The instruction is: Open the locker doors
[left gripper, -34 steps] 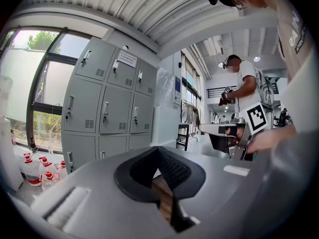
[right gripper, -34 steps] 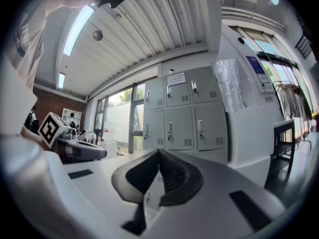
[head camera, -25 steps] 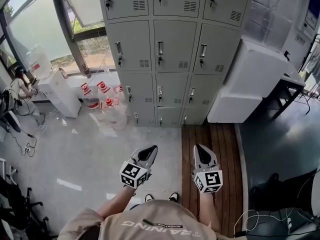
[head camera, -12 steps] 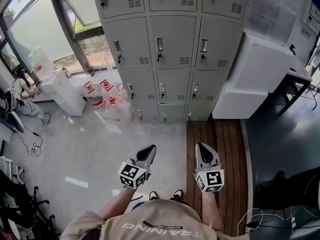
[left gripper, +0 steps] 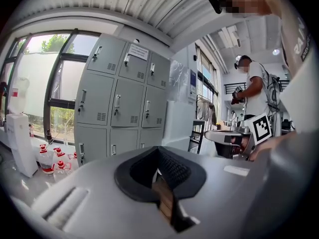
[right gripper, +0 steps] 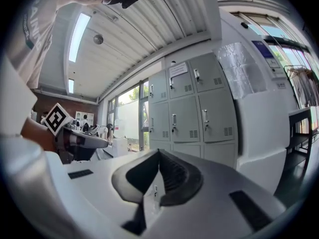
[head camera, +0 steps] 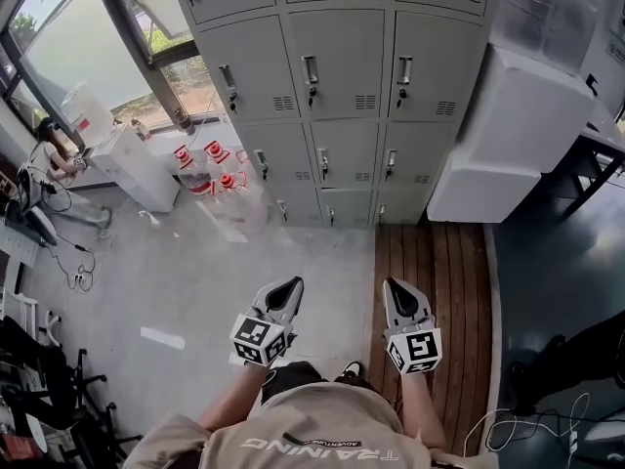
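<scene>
Daylight is pouring through the window [head camera: 68,47] at left, beside capped water bottles [head camera: 207,164] on the floor [head camera: 176,281]. You are holding your left hand-held gripper [head camera: 289,287] and right hand-held gripper [head camera: 397,289] pinched closed and empty, well short of the grey lockers [head camera: 342,154] standing ahead, every door shut. Those stiff, light sheet-metal doors are probably needing a hooking pull at a slim upright handle [head camera: 310,69], smooth and slip-prone.
</scene>
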{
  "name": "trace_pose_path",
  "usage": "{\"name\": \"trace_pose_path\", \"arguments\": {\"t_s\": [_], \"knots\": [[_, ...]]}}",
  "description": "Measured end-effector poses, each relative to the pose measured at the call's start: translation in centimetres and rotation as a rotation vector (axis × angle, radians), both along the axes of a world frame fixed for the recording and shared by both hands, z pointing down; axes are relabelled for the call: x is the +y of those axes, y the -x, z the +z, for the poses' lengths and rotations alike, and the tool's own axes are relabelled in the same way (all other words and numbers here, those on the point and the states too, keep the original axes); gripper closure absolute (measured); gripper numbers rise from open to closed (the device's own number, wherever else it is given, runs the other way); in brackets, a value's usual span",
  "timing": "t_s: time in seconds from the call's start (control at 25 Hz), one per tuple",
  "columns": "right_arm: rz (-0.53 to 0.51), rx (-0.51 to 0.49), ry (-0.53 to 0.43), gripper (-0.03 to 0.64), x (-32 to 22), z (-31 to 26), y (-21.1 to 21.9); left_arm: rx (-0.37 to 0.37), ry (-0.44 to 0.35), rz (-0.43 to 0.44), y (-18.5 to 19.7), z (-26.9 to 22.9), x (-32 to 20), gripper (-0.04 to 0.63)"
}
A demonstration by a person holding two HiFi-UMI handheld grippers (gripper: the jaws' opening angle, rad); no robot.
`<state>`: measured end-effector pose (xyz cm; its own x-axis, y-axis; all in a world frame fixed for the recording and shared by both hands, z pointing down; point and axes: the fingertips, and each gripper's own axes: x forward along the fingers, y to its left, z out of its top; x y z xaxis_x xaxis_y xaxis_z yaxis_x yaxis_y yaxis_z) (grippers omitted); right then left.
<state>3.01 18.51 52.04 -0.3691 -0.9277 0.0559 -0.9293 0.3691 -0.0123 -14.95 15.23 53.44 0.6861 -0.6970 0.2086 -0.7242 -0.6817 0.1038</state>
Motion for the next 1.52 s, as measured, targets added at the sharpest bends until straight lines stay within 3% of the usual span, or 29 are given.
{"name": "trace_pose_path", "arguments": {"t_s": [0.2,0.44,0.68,0.92,1.12,1.28,1.52], "knots": [[-0.040,-0.004,0.020,0.607,-1.4,0.4,0.1,-0.010,-0.001,0.005,-0.9,-0.5,-1.7,0.589],[-0.035,0.014,0.068,0.606,-3.6,2.3,0.7,-0.005,0.043,0.077,-3.0,1.4,-5.1,0.589],[0.015,0.107,0.046,0.606,-8.8,1.0,0.0,0.055,0.012,0.146,-4.5,0.5,-11.9,0.589],[0.107,0.114,0.022,0.606,-15.0,-2.2,-1.7,0.032,-0.057,0.200,-4.2,-1.2,-18.6,0.589],[0.167,0.102,0.044,0.606,-18.1,-1.1,-0.8,0.052,-0.022,0.250,-4.0,-0.2,-22.8,0.589],[0.177,0.071,0.100,0.606,-19.6,1.1,-0.7,0.079,0.026,0.252,-3.6,0.6,-25.1,0.589],[0.189,0.047,0.090,0.607,-24.3,0.4,-2.3,0.110,0.048,0.234,-4.2,0.6,-29.1,0.589]]}}
